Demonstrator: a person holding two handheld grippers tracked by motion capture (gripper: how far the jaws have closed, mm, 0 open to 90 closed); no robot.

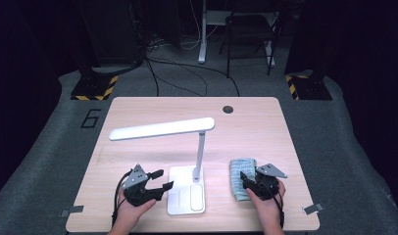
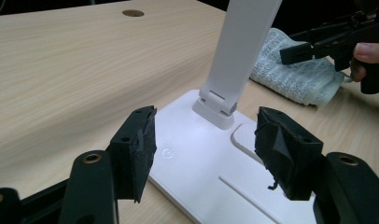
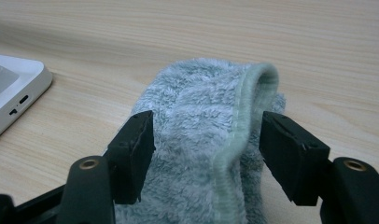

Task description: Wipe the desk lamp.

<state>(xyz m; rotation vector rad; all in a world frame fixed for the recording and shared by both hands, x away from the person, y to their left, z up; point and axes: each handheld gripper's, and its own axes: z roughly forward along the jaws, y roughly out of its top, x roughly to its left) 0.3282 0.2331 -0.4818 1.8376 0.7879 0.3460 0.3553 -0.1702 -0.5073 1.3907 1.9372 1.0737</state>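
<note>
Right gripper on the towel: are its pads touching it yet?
Apart. The right gripper view shows the right gripper open, gaps between both pads and the towel.

Folded pale grey-blue towel (image 1: 239,177) lying flat on table, just right of white lamp base (image 1: 186,196).

The tabletop (image 1: 138,110) is pale wood-grain laminate with a smooth, matt face. The desk lamp (image 1: 186,191) looks like white plastic, smooth with a soft sheen on its base. The folded towel (image 3: 201,140) is fluffy grey-blue terry cloth with a stitched hem. Each hand-held gripper (image 1: 160,180) is matt black plastic, its pads roughly textured, with brass-coloured rivets.
</note>
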